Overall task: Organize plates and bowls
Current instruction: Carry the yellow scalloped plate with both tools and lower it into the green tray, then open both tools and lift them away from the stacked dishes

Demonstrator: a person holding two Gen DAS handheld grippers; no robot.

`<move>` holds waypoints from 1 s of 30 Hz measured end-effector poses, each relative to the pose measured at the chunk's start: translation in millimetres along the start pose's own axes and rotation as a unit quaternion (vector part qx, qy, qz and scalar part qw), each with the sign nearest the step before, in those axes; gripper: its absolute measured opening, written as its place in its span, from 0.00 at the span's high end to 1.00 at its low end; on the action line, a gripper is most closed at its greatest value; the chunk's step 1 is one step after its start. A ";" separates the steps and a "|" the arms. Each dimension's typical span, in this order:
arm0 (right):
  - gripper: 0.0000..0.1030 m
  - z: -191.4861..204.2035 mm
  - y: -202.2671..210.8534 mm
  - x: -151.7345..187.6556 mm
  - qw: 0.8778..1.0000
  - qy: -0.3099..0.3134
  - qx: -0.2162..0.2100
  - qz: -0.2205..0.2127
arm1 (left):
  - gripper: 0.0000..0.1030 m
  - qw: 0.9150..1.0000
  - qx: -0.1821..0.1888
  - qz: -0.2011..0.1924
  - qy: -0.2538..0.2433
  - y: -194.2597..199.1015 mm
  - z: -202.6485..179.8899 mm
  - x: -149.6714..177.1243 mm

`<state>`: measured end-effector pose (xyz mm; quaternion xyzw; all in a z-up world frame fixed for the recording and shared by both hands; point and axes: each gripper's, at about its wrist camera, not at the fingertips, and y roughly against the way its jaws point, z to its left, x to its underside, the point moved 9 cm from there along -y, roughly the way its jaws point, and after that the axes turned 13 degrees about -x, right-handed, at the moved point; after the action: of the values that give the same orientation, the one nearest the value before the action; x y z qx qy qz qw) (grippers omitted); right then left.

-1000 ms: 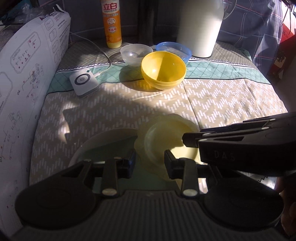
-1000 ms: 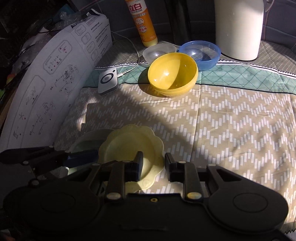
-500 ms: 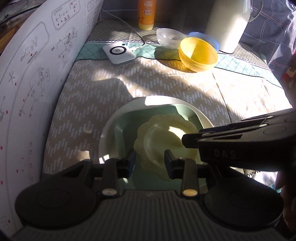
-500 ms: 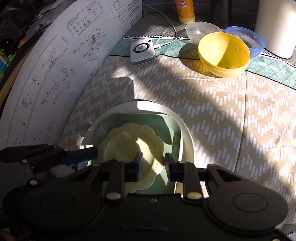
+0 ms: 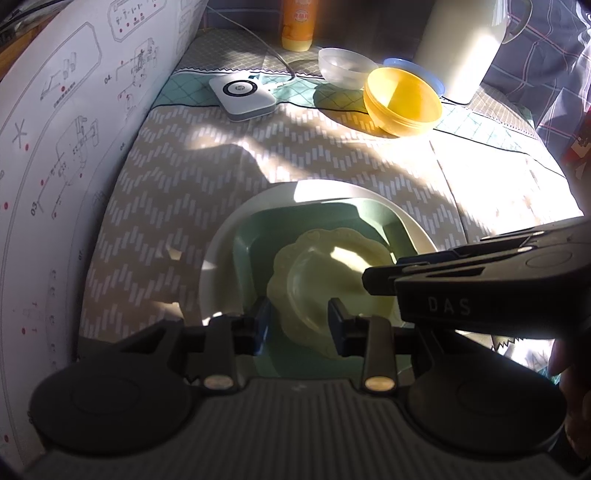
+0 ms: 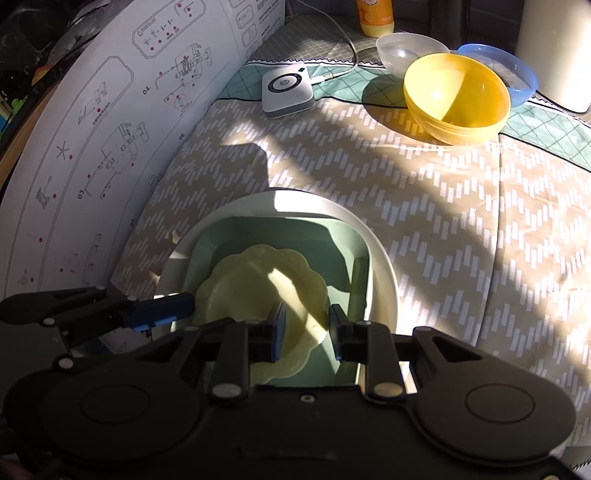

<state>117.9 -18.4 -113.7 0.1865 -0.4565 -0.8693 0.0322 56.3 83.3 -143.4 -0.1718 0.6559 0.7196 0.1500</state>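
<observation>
A table covered with a beige zigzag-patterned cloth (image 5: 332, 162) was seen in hard sunlight and deep shadow, with a large white printed sheet (image 5: 74, 147) curving up along its left side.

In the left wrist view, a white round plate (image 5: 229, 258) was seen lying on the cloth, with a green square plate (image 5: 280, 229) set on it and a pale yellow scalloped plate (image 5: 325, 273) over the green one. The left gripper (image 5: 299, 321) was held over the near edge of the yellow plate, its jaws partly open with that edge between them; whether the pads pressed on it could not be told. The right gripper (image 5: 373, 280) was seen entering from the right, its tip over the yellow plate. Farther back, a yellow bowl (image 5: 402, 99), a clear bowl (image 5: 343, 68) and a blue bowl (image 5: 424, 70) were grouped close together beside a tall white jug (image 5: 461, 48). A small white device (image 5: 243, 92) with a cable and an orange bottle (image 5: 297, 24) were also seen at the far side.

In the right wrist view, the same stack was seen: white round plate (image 6: 380, 266), green square plate (image 6: 332, 240), yellow scalloped plate (image 6: 258, 284). The right gripper (image 6: 306, 332) was poised at the plate's near right edge, jaws partly open around it; a firm grip could not be confirmed. The left gripper (image 6: 166, 314) was seen reaching in from the left, its blue-padded tip at the yellow plate's left rim. The yellow bowl (image 6: 458, 99), clear bowl (image 6: 406, 48) and blue bowl (image 6: 513, 70) were seen well apart from the stack.
</observation>
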 end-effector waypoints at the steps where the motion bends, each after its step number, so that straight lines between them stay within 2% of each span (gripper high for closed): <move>1: 0.75 -0.1 0.2 0.2 1.000 -0.001 0.000 0.000 | 0.68 1.000 0.000 0.000 0.000 -0.1 0.0 0.0; 5: 0.74 -0.3 0.4 1.4 1.000 -0.003 -0.004 0.001 | 0.66 1.000 0.001 -0.001 0.001 -0.4 -0.4 0.6; 8: 0.70 -0.2 2.1 1.4 1.000 -0.004 -0.005 -0.002 | 0.57 1.000 -0.007 -0.007 0.001 2.4 0.5 0.0; 10: 0.62 -0.1 8.3 -0.5 1.000 -0.004 -0.002 -0.010 | 0.42 1.000 -0.016 -0.010 0.013 5.7 6.8 -1.7; 11: 0.58 -1.0 12.6 -1.7 1.000 -0.006 -0.001 -0.015 | 0.38 1.000 -0.018 -0.010 0.020 6.9 9.4 -2.1; 12: 0.43 -2.8 17.5 -3.2 1.000 -0.009 0.001 -0.022 | 0.33 0.999 -0.017 -0.012 0.029 9.0 12.9 -2.8; 13: 0.23 -4.6 23.5 -5.0 0.999 -0.012 0.000 -0.031 | 0.23 0.999 -0.012 -0.013 0.039 11.2 16.5 -4.0; 15: 0.11 -6.2 34.6 -7.9 0.999 -0.010 -0.001 -0.050 | 0.10 0.998 -0.004 -0.016 0.055 14.7 20.3 -6.7; 21: 0.04 -15.0 59.1 -9.6 0.997 -0.006 0.014 -0.079 | 0.02 0.998 -0.005 -0.024 0.056 22.5 13.5 -13.3; 30: 0.03 -37.1 77.7 -2.2 0.995 -0.031 0.016 -0.096 | 0.01 0.999 -0.013 -0.028 0.035 28.6 -1.0 -18.9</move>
<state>124.2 -92.1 -69.5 0.2033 -0.4512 -0.8662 -0.0687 60.6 79.8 -109.5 -0.2170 0.6467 0.7168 0.1444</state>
